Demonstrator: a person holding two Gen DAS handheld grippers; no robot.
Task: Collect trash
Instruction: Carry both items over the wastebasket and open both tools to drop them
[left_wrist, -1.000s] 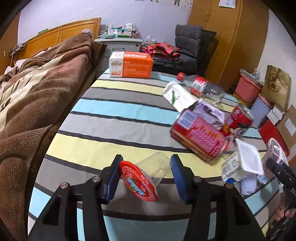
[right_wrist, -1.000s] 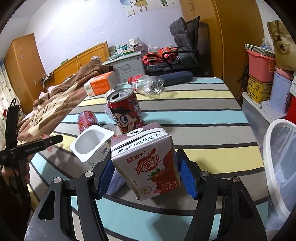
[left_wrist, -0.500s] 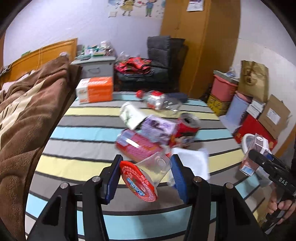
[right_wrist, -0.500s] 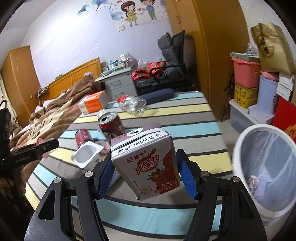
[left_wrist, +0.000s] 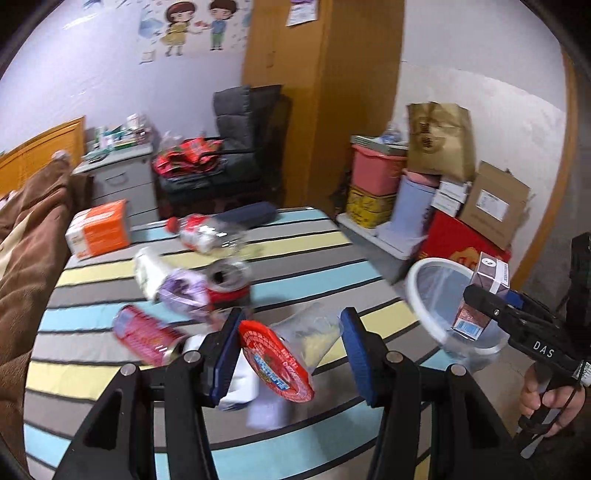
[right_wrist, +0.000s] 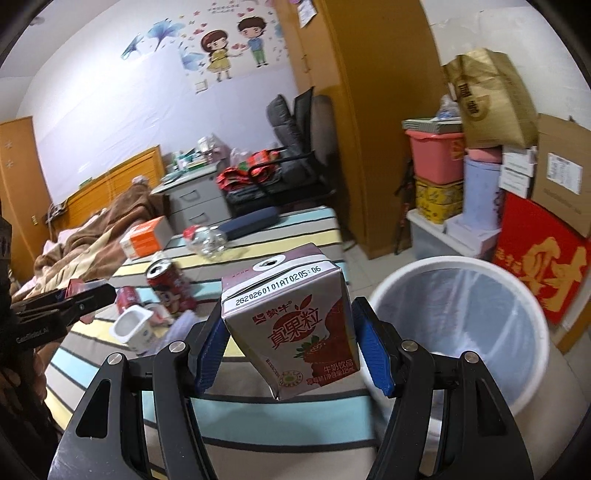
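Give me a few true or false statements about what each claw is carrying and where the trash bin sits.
1. The right claw grips a milk carton. True.
2. The left claw is empty. False: it holds a clear cup with a red lid.
3. The white bin stands on the striped bed. False: it stands on the floor beside it.
4. A red can stands upright on the bed. True.
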